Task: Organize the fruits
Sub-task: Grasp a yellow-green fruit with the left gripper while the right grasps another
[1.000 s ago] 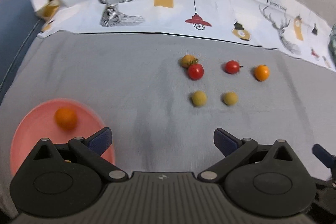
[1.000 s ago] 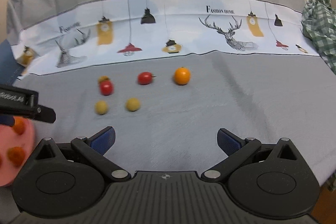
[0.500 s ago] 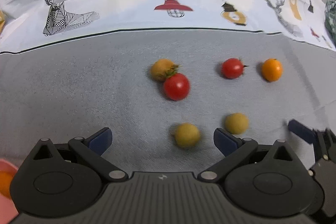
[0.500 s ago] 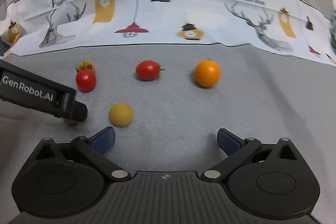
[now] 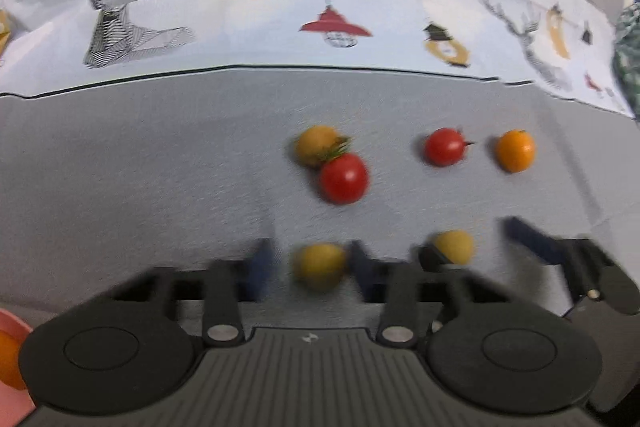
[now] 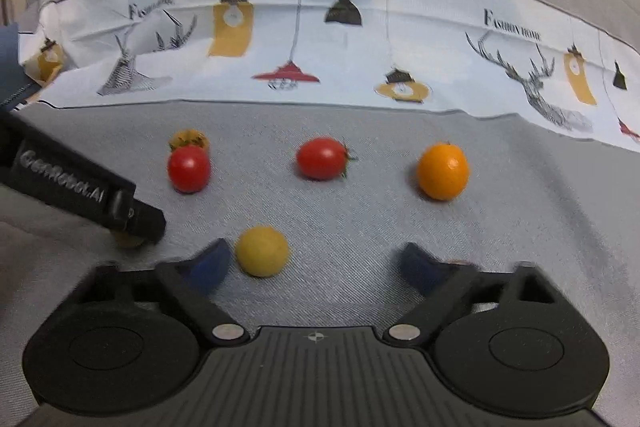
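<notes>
Left wrist view: the left gripper (image 5: 310,269) is clamped on a yellow fruit (image 5: 318,265) on the grey cloth (image 5: 140,187). Farther off lie a red tomato (image 5: 344,178) touching a yellow-brown fruit (image 5: 316,146), then a second tomato (image 5: 444,147) and an orange (image 5: 515,150) to the right. A pink plate (image 5: 12,331) shows at the near left edge.

Right wrist view: the right gripper (image 6: 316,267) is closing – a yellow ball-shaped fruit (image 6: 262,251) sits between its fingers, just beside the left one, not yet pinched.
</notes>
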{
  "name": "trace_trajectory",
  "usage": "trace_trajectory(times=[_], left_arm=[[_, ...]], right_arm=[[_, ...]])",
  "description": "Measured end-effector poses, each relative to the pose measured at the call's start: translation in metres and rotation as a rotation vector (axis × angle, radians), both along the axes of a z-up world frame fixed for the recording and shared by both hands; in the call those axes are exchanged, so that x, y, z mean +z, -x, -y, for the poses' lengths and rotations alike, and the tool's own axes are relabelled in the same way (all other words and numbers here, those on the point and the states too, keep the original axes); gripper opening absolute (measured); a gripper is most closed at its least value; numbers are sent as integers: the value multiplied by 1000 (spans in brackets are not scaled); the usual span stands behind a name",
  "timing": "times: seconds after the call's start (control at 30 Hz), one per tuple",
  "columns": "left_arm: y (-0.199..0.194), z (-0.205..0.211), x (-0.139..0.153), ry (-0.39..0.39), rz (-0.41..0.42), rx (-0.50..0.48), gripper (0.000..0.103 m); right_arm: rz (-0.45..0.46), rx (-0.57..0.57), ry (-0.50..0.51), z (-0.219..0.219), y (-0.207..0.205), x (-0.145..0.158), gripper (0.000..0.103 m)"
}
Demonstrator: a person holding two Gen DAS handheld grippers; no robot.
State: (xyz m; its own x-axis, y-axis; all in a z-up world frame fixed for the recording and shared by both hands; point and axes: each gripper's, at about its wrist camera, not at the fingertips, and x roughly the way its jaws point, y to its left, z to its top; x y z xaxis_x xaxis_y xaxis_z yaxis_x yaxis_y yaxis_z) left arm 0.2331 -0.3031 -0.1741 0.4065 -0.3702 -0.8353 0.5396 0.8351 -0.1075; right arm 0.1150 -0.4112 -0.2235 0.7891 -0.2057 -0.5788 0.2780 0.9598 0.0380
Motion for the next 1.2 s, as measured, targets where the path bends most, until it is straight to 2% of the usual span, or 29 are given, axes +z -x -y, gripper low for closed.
trace_trajectory(times=[0.07,0.3,0.43,0.5,0.67,0.77,0.9,1.03,1.2], left_arm=[[2,2,2,-12,11,-4,29],[20,-17,27,12,21,21,29],[49,-41,49,-12,59,45,29],[65,-57,58,-14,43,62,29],[103,-105,81,-25,35,107,29],[127,-136,97,-62,57,148,29],[151,-181,111,-69,52,208,29],[175,-226,126,-54,81,265,29],[202,-264,142,-16,112,311,29]], right_arm=[[3,22,20,-4,1,3,27],[32,-57,8,4,15,19,28],[10,-41,16,-5,32,34,28],[-7,-16,17,-17,47,43,28],[-30,36,-60,-56,91,70,28],[-29,88,-59,-90,116,87,28],[-19,189,-55,-134,141,111,28],[23,276,-26,-171,155,134,28],[31,324,-19,-201,170,150,28]])
